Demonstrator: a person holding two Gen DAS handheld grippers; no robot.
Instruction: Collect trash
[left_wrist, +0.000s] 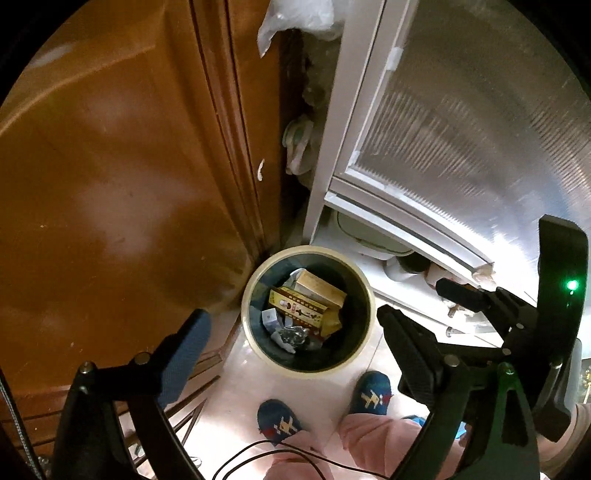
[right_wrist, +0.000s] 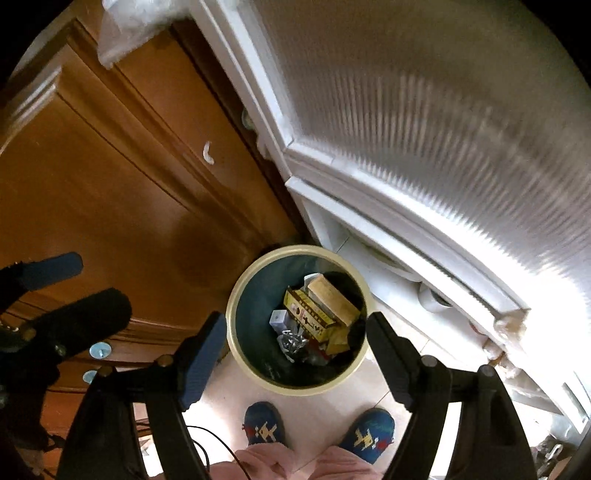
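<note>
Pale floor tiles (left_wrist: 236, 387) are seen from above in the left wrist view, bounded by a brown wooden door (left_wrist: 122, 177) on the left and a white-framed ribbed glass door (left_wrist: 461, 122) on the right. A round cream-rimmed trash bin (left_wrist: 255, 350) is set on the floor in the corner where the two doors meet, and cardboard boxes (left_wrist: 312, 299) and crumpled foil (left_wrist: 291, 336) are seen inside it. The left gripper (left_wrist: 291, 328) is held above the bin with its jaws spread wide and nothing between them. The right gripper (left_wrist: 469, 295) is seen at the right edge, likewise spread and empty. Two blue patterned slippers (left_wrist: 371, 393) and pink trouser legs (left_wrist: 373, 432) are seen below the bin.

In the right wrist view, the bin (right_wrist: 240, 362) is seen again in the floor corner, boxes (right_wrist: 325, 306) lying inside. The right gripper (right_wrist: 295, 354) is held above it, wide open and empty. The left gripper (right_wrist: 77, 280) is seen at the left edge, also parted. Slippers (right_wrist: 264, 424) are seen beneath.
</note>
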